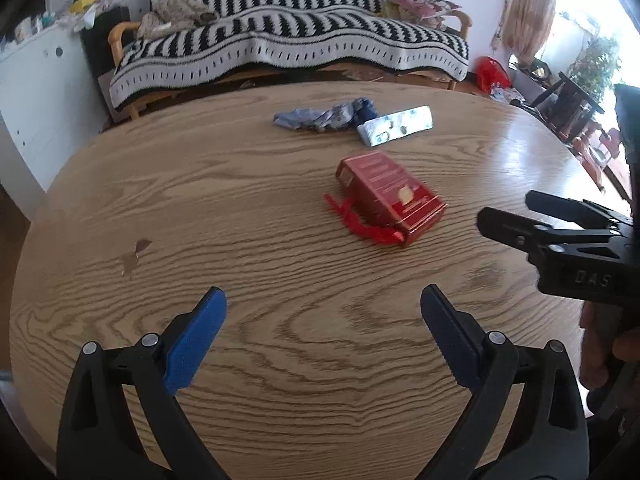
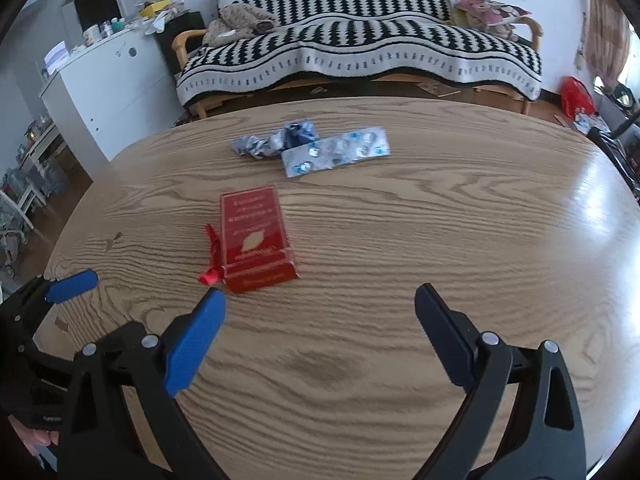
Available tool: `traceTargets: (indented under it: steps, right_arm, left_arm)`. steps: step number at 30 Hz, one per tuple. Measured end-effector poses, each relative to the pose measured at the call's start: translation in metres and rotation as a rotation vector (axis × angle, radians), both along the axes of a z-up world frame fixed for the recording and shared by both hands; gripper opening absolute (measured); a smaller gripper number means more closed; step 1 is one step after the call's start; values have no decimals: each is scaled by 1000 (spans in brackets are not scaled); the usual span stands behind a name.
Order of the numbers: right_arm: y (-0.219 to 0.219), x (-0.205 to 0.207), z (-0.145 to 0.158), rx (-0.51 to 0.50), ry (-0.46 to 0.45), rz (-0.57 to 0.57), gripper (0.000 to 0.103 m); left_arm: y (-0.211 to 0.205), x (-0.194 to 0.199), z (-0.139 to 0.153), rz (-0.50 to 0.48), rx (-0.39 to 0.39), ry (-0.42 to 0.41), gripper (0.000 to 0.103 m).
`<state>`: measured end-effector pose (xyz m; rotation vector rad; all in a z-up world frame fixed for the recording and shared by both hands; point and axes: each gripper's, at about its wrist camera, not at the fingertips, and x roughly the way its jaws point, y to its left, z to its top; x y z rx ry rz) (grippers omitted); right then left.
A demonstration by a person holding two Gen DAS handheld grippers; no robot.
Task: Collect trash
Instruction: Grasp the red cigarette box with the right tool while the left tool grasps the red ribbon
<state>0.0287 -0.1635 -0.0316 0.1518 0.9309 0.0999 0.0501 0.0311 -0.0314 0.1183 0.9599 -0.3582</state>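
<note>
2 claws gaped wide above the surface (image 1: 240, 208).
Left claw (image 1: 323, 304) and right claw (image 2: 320, 300) (both empty) faced a red box (image 2: 256, 236).

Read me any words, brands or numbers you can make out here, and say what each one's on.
"DAS": raised letters on the right gripper body, left wrist view.
Red box: lines of pale print and a gold emblem, too blurred to read.
Blister pack: no print readable.
Crumpled wrapper: markings too small to read.

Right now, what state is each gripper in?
Left gripper: open, holding nothing.
Right gripper: open, holding nothing.
</note>
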Motion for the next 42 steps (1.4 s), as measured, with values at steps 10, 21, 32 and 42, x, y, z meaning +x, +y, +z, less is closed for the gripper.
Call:
traceTargets:
  steps: [10, 21, 32, 42]
  right_arm:
    - [34, 51, -30, 11, 25, 80, 86]
    - [32, 59, -27, 47, -15, 74, 55]
    - [-39, 30, -4, 90, -39, -44, 55]
    - [-50, 6, 4, 72, -38, -47, 55]
  left_arm:
    - [22, 12, -16, 71, -18, 58, 95]
    - [-2, 37, -25, 55, -32, 71, 95]
    - [-54, 66, -40, 114, -69, 99, 95]
    - [-62, 51, -39, 122, 95, -7, 17]
